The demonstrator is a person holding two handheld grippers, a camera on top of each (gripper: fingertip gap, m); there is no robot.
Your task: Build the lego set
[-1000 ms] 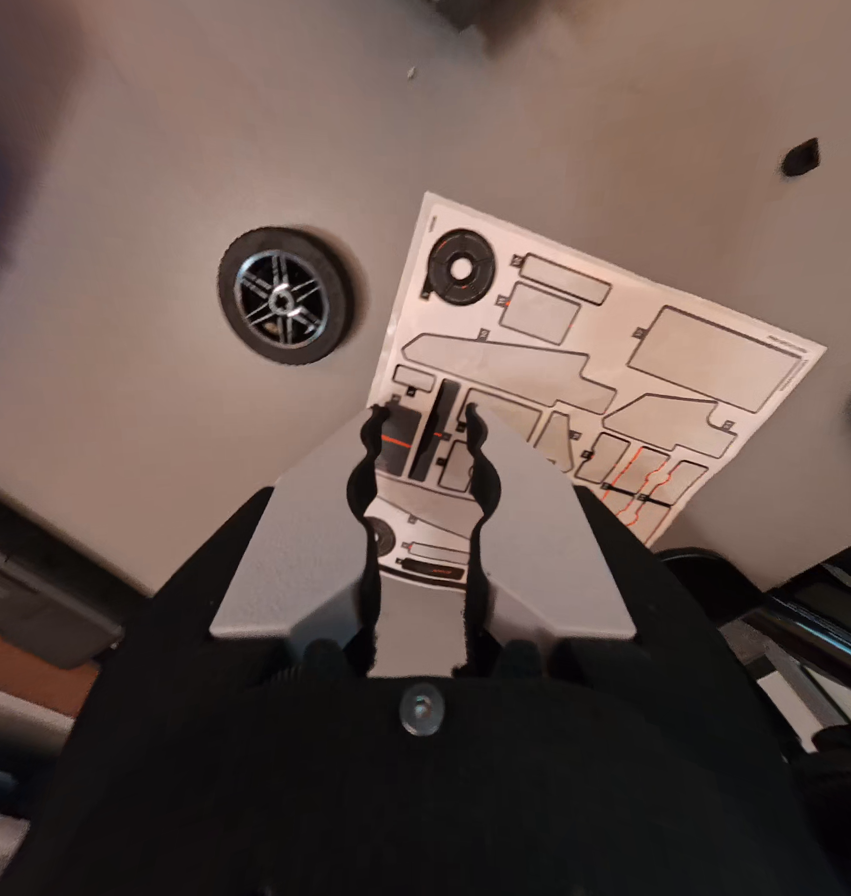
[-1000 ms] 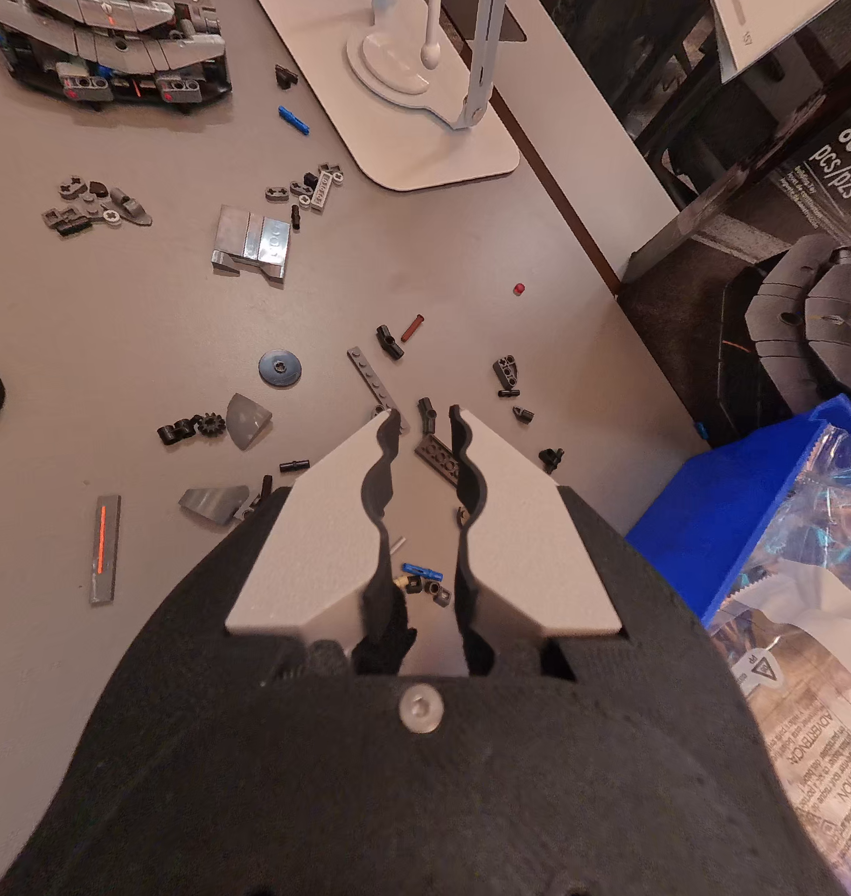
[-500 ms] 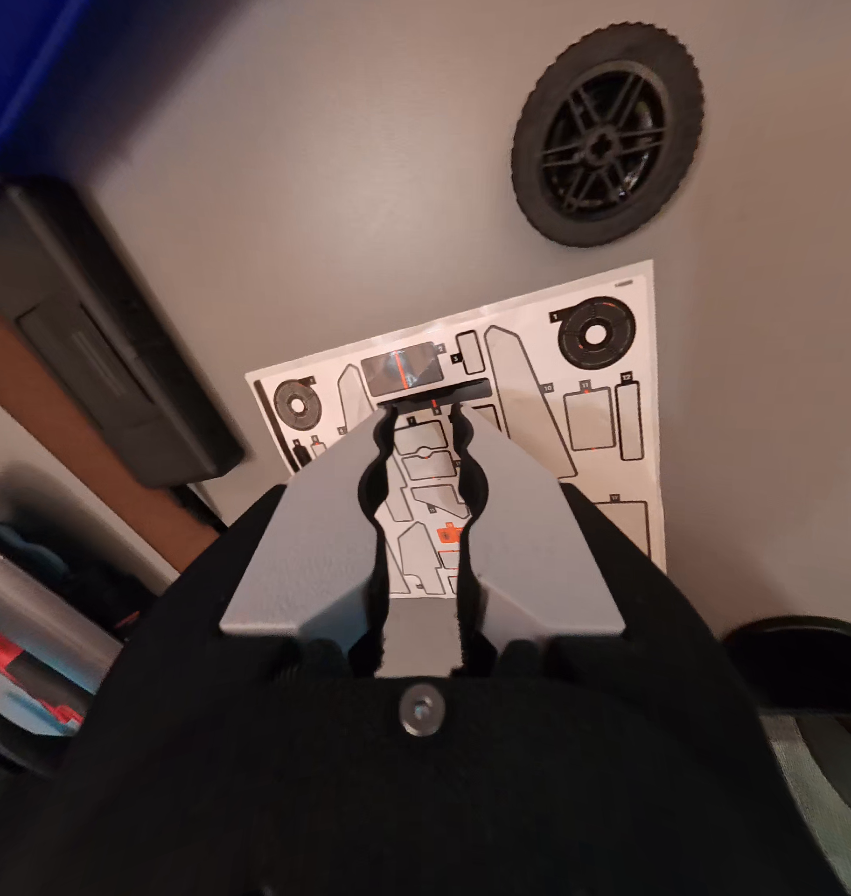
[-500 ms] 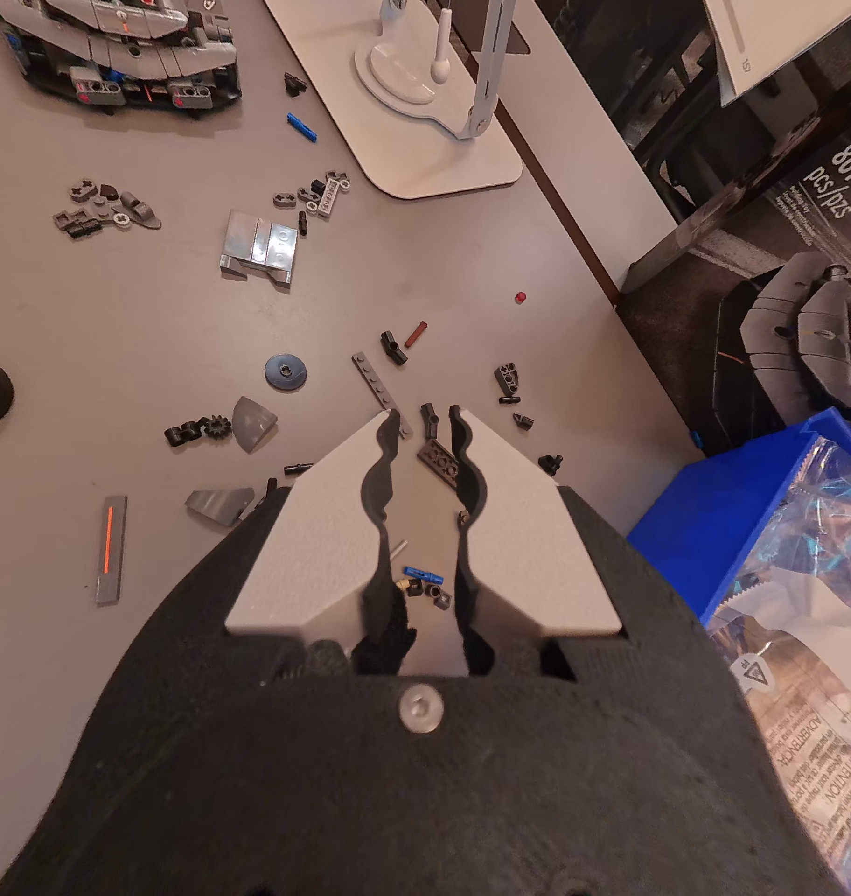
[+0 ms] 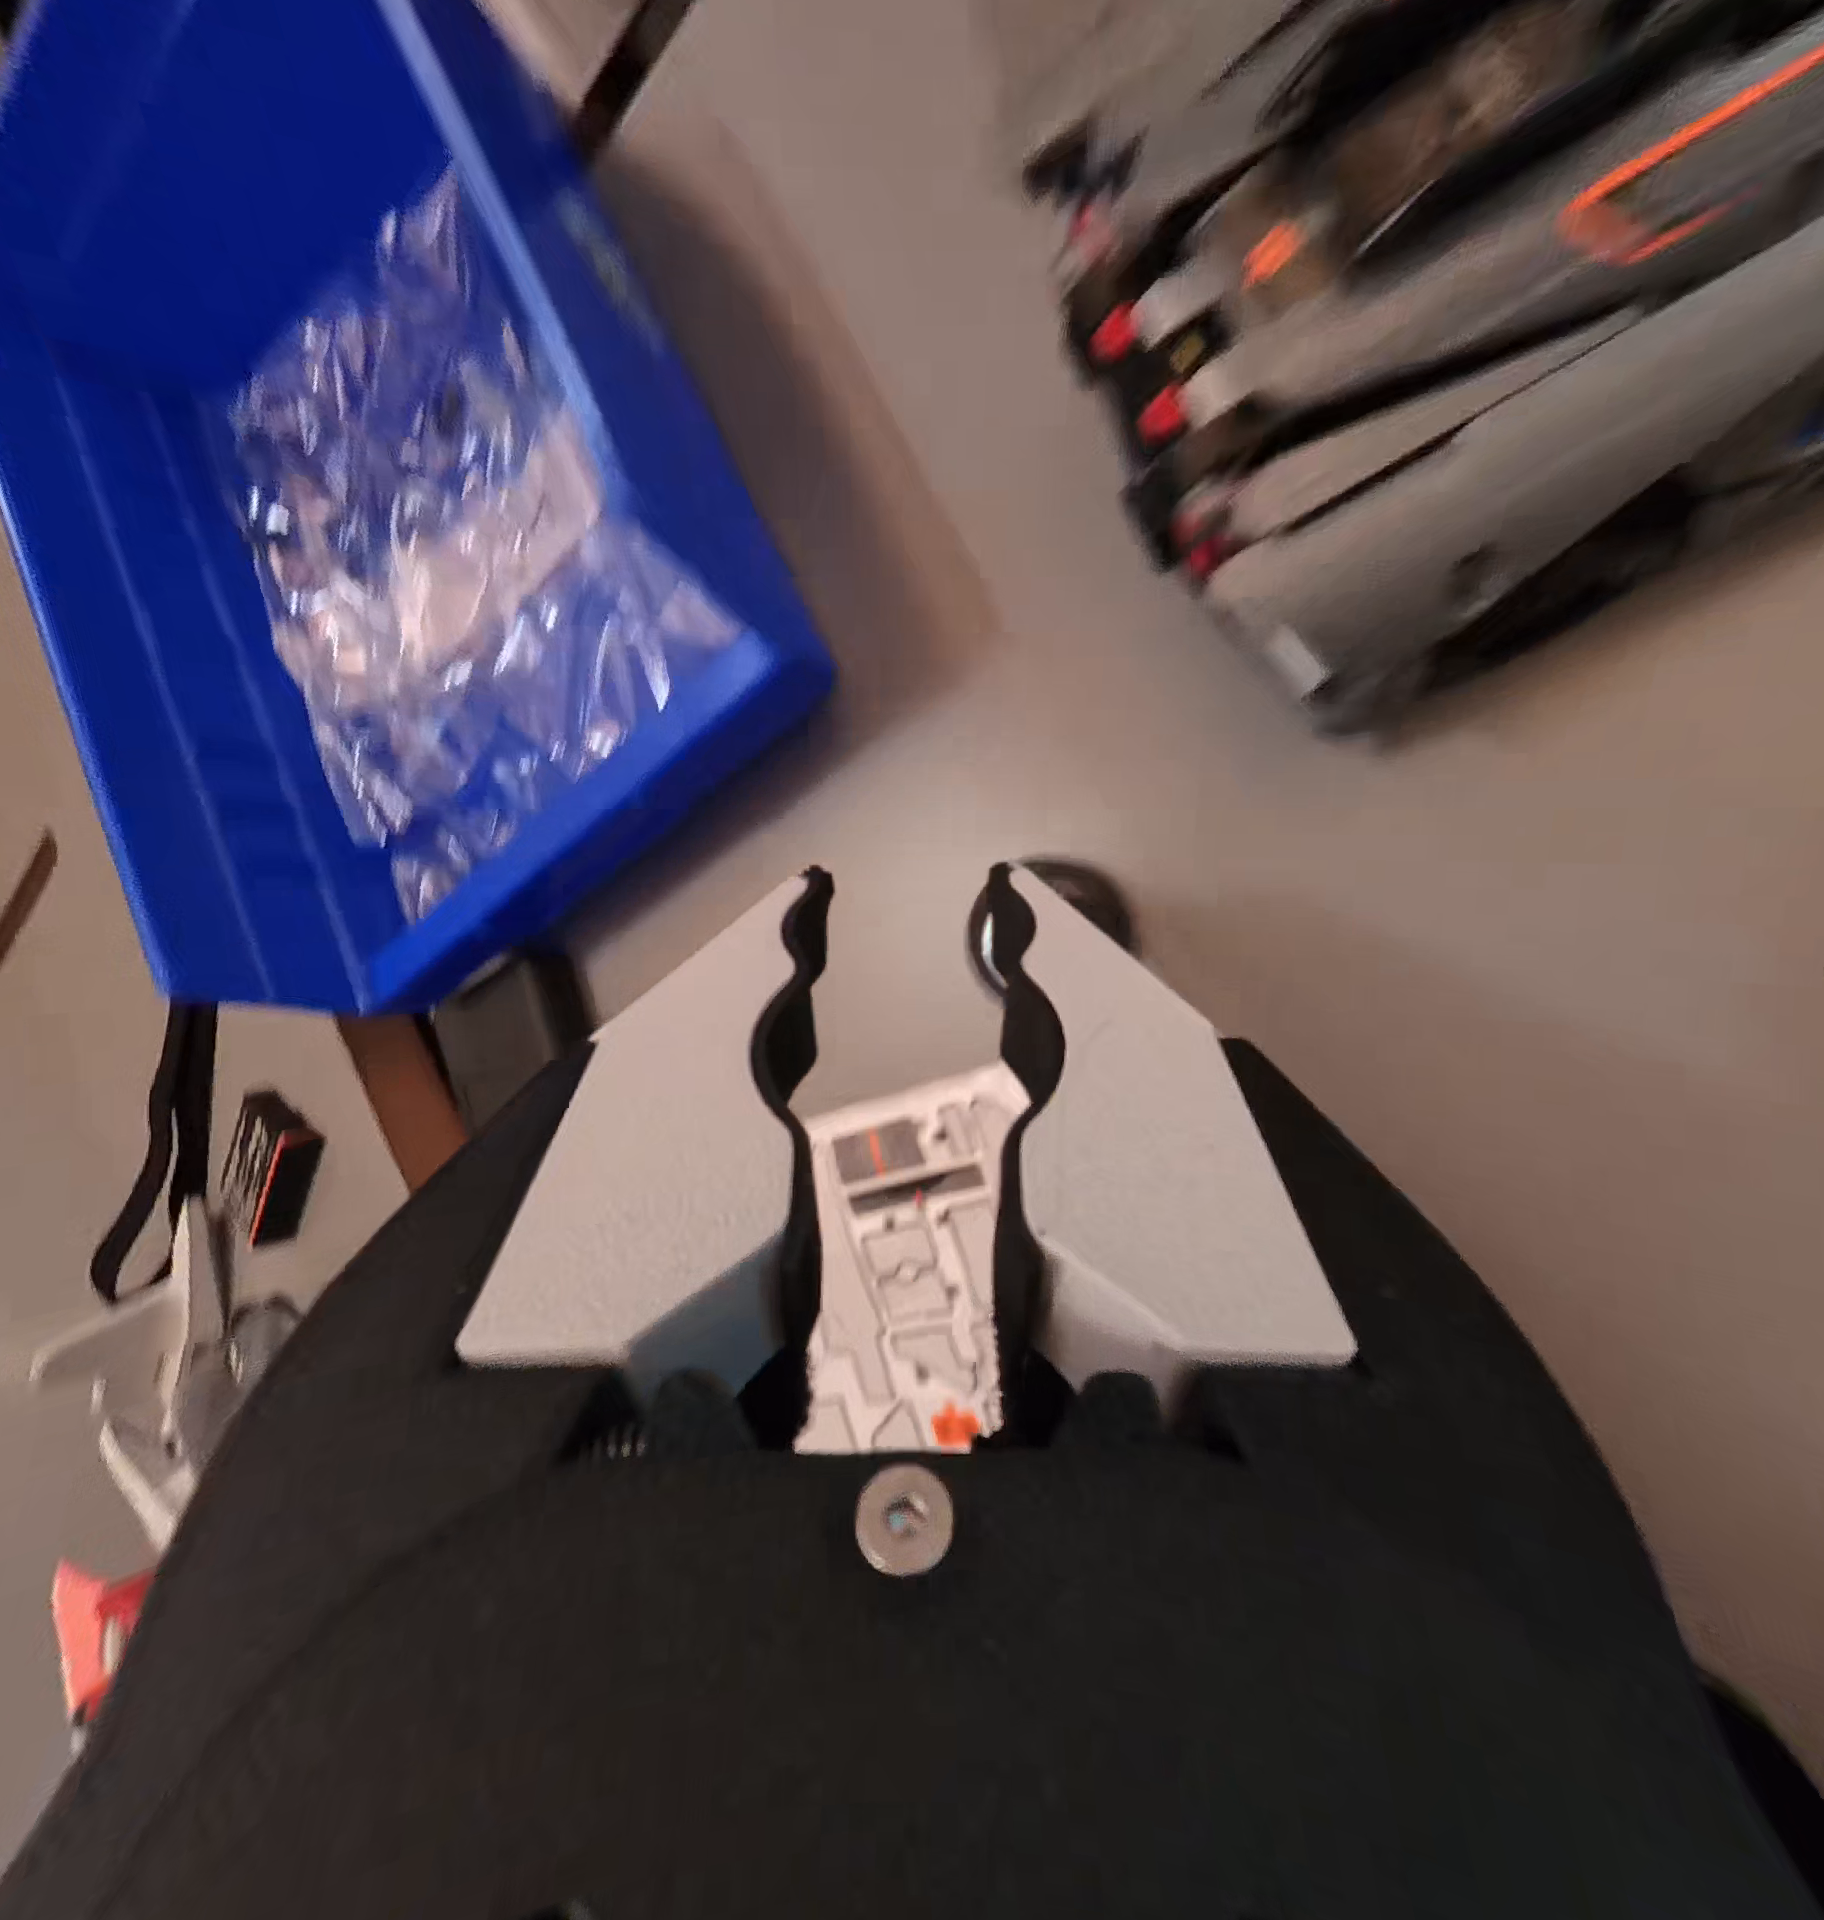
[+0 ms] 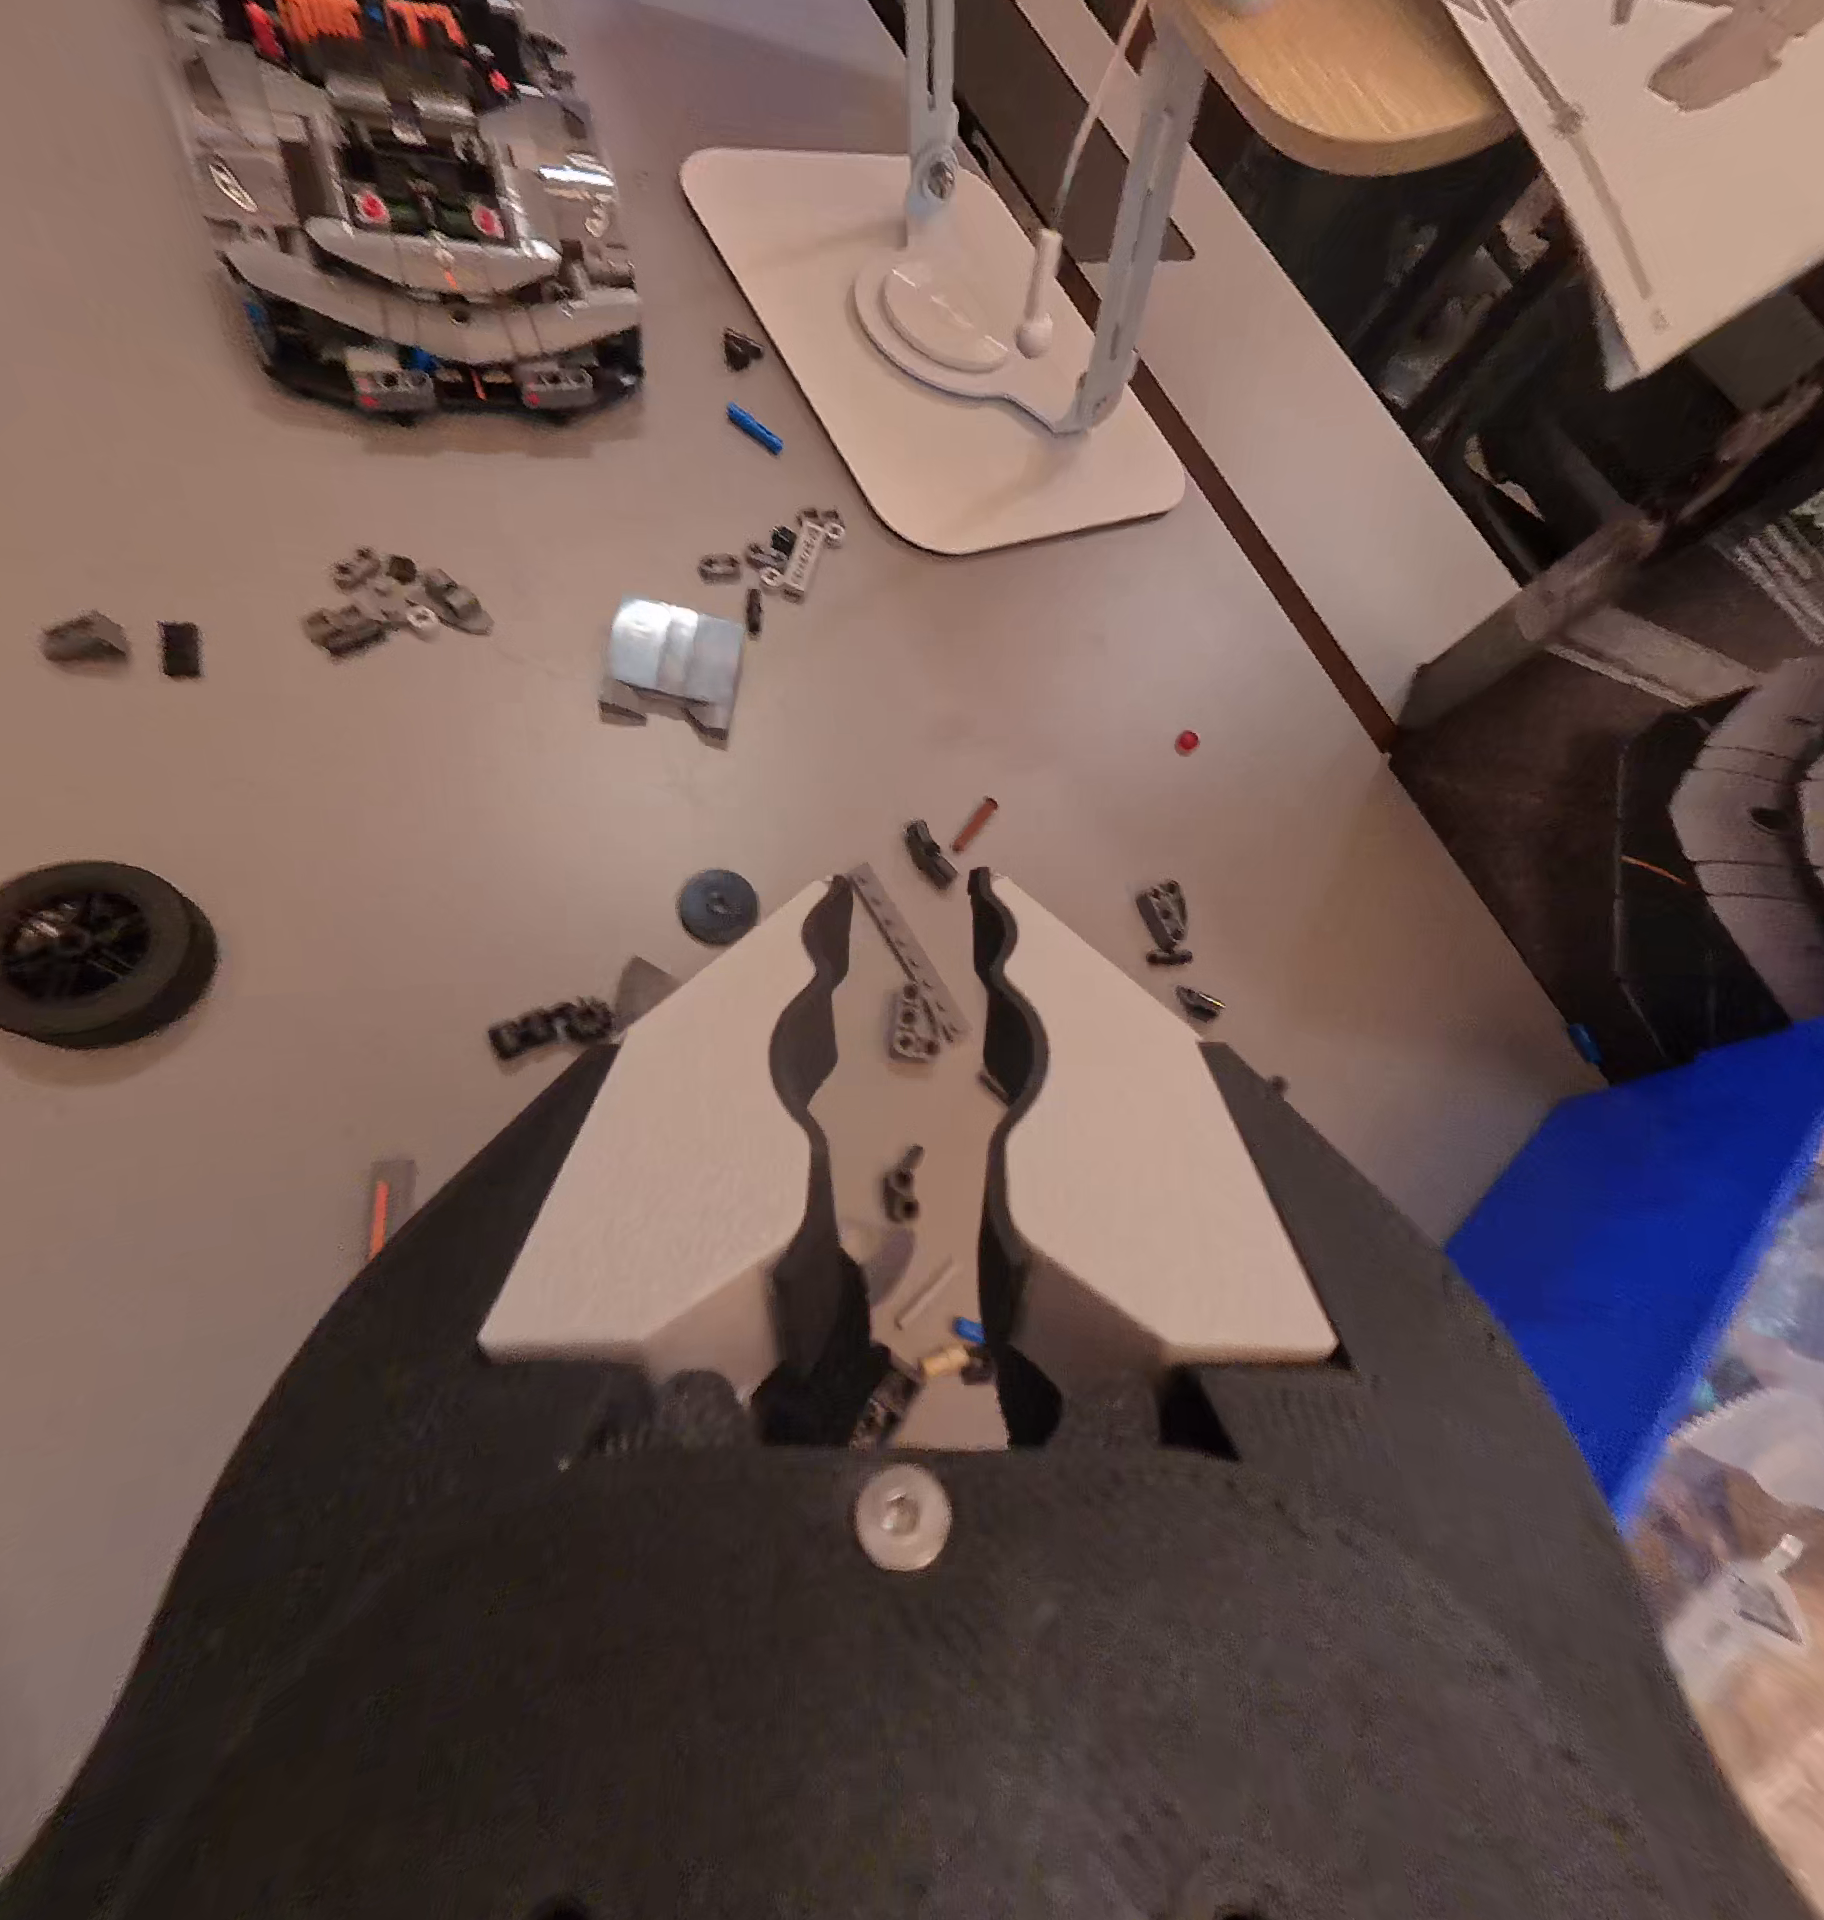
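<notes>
At the far left of the table (image 6: 472, 790) sits the part-built grey and black lego car (image 6: 409, 208), its long axis running near to far, one blunt end facing nearer. Loose pieces (image 6: 399, 608) lie scattered nearer. The left gripper (image 5: 908, 883) and right gripper (image 6: 908, 883) both gape, holding nothing.

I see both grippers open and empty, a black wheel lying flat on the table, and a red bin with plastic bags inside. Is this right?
Not fully. The bin is blue, not red, as the left wrist view shows. The rest holds: left gripper and right gripper are open and empty, the wheel lies flat on the table, and plastic bags fill the bin.
</notes>
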